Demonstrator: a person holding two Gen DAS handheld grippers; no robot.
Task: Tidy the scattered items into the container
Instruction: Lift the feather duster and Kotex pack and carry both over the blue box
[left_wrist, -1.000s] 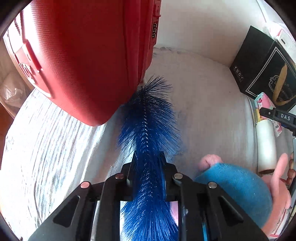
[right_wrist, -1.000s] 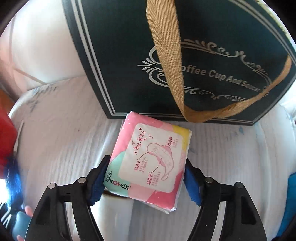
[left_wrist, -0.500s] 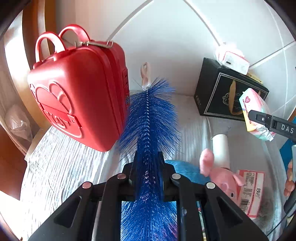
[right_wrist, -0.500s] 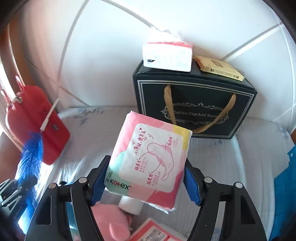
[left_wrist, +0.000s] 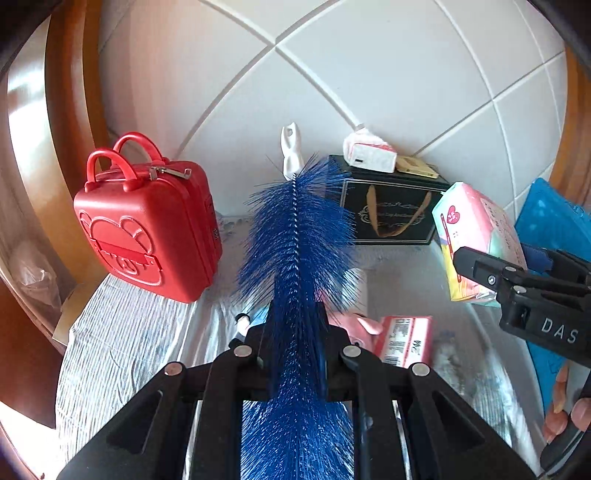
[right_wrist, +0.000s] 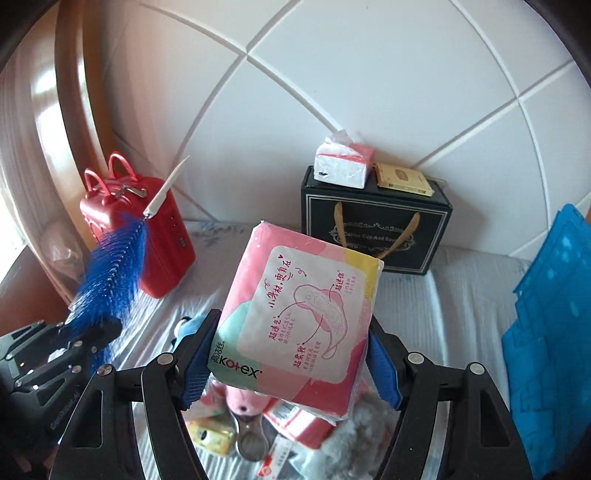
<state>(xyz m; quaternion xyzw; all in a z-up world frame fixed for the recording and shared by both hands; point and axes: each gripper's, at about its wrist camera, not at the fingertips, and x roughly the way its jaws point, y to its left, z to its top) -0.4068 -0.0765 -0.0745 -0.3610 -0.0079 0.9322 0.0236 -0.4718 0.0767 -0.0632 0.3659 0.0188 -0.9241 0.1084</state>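
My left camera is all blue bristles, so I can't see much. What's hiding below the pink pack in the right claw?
Observer: A small yellow packet lies below the pink pack, left of a round metal piece.
Operator: Is the claw squeezing both sides?
Observer: Yes, the right claw has a blue pad pressed against each side edge.
Operator: What does the black box say?
Observer: The black box has gold lettering that starts "Coffee Cup And".
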